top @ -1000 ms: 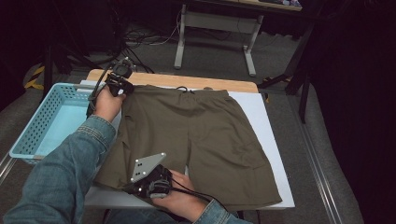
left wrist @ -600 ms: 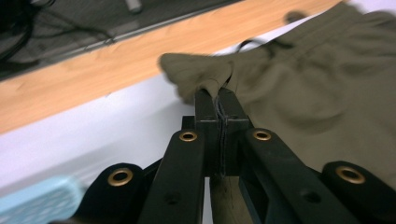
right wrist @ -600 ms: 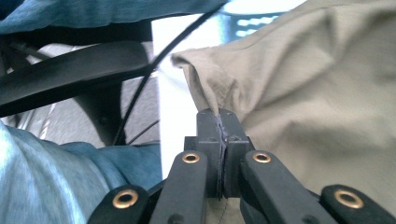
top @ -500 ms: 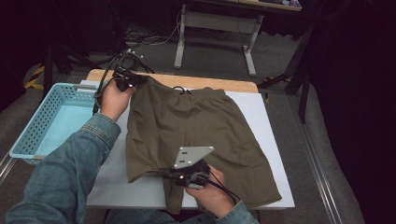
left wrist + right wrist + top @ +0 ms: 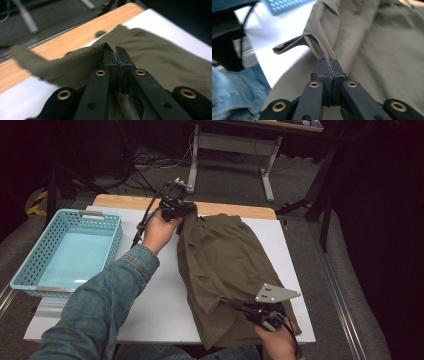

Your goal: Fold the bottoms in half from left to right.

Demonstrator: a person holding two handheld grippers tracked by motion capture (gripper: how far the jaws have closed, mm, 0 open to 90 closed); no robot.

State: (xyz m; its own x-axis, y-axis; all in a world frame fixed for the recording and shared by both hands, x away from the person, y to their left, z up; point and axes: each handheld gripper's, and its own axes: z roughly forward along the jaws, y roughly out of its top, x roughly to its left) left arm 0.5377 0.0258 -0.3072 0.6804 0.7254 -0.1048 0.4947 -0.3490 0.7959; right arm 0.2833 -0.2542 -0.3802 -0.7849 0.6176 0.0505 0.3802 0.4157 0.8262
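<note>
Both grippers have carried the left half of the olive shorts (image 5: 225, 265) across toward the right — a second ago the garment lay spread flat, now it sits folded lengthwise on the white mat (image 5: 150, 285). The left gripper (image 5: 181, 211) is clamped on the waistband at the far edge, the right gripper (image 5: 239, 306) pinches the hem near me. The fold looks nearly laid; letting go seems next. The blue basket (image 5: 30, 265) waits alongside.

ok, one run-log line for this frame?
step: folding olive-green fabric shorts | left gripper: shut on waistband corner | right gripper: shut on hem edge | blue plastic basket: empty
</note>
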